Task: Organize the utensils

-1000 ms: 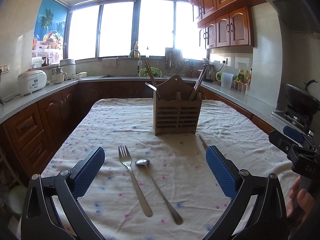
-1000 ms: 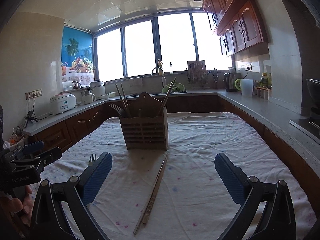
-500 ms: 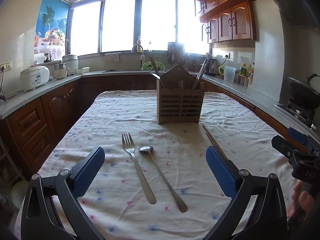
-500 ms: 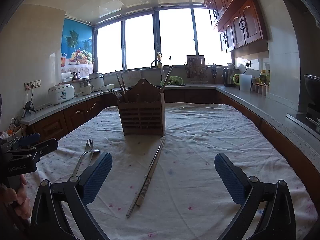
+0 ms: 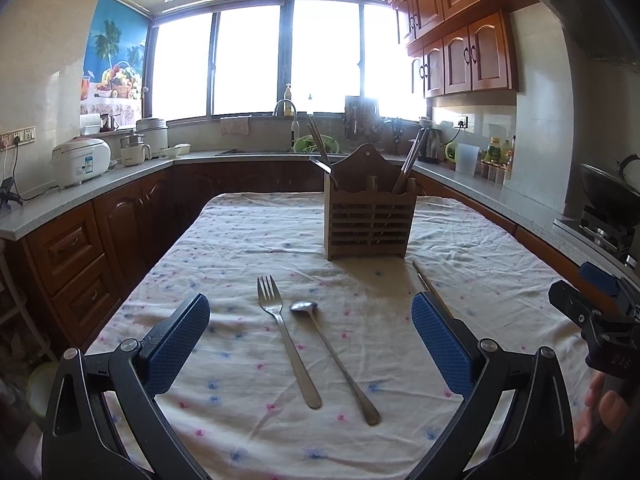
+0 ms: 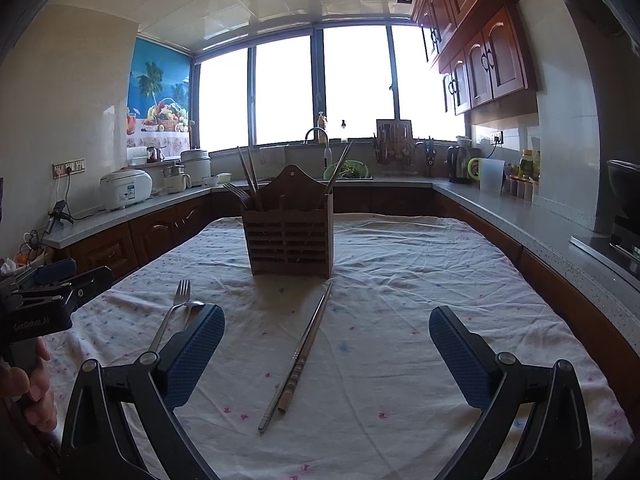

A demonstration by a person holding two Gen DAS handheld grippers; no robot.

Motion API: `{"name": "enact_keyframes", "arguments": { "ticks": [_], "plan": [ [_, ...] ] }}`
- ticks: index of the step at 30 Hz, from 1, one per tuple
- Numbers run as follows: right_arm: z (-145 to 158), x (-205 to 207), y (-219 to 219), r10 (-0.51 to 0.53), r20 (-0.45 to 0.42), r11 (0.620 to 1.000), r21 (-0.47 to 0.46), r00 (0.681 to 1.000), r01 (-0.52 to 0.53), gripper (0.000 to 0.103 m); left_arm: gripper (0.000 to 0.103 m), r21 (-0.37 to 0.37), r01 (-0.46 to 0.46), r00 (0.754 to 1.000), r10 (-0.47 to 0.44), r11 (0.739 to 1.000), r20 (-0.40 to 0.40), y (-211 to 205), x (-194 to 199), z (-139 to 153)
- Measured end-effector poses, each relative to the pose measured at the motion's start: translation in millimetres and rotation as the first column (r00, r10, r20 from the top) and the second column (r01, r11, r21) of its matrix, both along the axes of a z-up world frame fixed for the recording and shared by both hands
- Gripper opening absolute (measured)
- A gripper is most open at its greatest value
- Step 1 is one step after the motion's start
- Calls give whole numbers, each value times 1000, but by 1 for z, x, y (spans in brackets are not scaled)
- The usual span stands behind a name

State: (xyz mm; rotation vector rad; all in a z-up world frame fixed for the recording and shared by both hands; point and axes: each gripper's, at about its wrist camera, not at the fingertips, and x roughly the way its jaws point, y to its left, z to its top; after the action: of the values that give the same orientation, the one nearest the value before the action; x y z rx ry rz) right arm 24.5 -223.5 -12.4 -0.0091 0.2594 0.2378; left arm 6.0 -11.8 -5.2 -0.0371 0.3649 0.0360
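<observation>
Utensils coming into reach

Fork [image 5: 286,340] and spoon [image 5: 332,354] are lying side by side on the cloth [image 5: 240,240], sliding lower between my left gripper [image 5: 310,344] pads as I'm tipping down toward them. Chopsticks [image 6: 298,354] are resting ahead of my right gripper [image 6: 326,354]. Both are spread wide, holding nothing; the holder [image 5: 370,220] is standing beyond.

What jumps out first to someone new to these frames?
The wooden utensil holder stands mid-table, chopsticks and a fork poking out. On the tablecloth before it lie a fork and spoon side by side, with loose chopsticks to their right. Both grippers, left and right, are open.
</observation>
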Motion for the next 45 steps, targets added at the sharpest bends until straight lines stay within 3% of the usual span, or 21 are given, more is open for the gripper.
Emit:
{"name": "enact_keyframes", "arguments": {
  "ticks": [12,45],
  "plan": [
    [6,-10,4,13,52,1000,-1,999,-13,103,103,19,-9,999,8,1000,38,-2,-9,6],
    [6,-10,4,26,46,1000,13,999,-26,103,103,23,-11,999,10,1000,30,-5,-8,6]
  ]
}}
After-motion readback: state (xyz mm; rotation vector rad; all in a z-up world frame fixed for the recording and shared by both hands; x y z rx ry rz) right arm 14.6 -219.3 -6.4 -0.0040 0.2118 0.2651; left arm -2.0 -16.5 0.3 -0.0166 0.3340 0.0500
